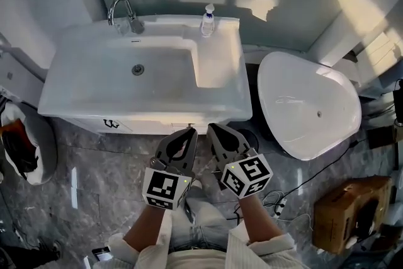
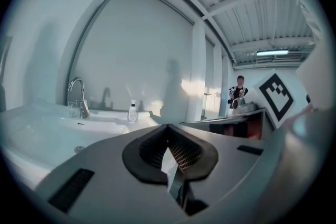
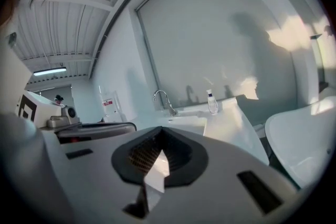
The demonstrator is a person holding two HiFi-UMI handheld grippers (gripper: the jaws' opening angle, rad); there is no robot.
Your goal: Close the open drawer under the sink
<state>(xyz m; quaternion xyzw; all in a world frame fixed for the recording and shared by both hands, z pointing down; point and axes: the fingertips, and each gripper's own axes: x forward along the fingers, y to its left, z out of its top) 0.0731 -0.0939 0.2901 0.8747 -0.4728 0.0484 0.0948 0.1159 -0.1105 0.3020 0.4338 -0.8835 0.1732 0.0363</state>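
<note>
Left edge: bin, dark and orange stuff inside | upper left: sink, drain in basin, bottle on back rim | centre: drawer front, a white strip under sink's near edge | lower centre: left gripper and right gripper both clenched on nothing, tips near drawer | right: tub

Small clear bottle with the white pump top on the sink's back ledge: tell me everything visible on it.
The small clear bottle has a white pump top and a pale, see-through body; its contents cannot be told. It stands upright on the back ledge of the white sink, by the basin's right rear corner and well to the right of the chrome faucet. Only the ledge touches it.
</note>
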